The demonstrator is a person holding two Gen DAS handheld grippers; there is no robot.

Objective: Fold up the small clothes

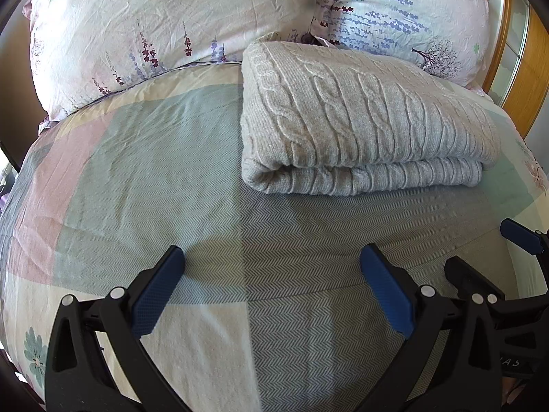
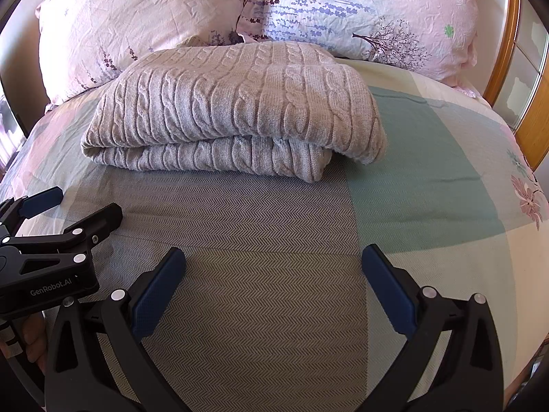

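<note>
A grey cable-knit sweater (image 1: 363,120) lies folded in a thick rectangular bundle on the bed; it also shows in the right wrist view (image 2: 233,110). My left gripper (image 1: 271,257) is open and empty, hovering over the bedspread well in front of the sweater. My right gripper (image 2: 272,257) is open and empty, also short of the sweater. The right gripper appears at the right edge of the left wrist view (image 1: 487,250), and the left gripper at the left edge of the right wrist view (image 2: 72,206). Neither touches the sweater.
The bedspread (image 1: 137,178) has pastel blocks and a herringbone weave. Two floral pillows (image 1: 164,27) (image 2: 370,10) lean behind the sweater. A wooden frame with glass (image 2: 525,79) stands at the right of the bed.
</note>
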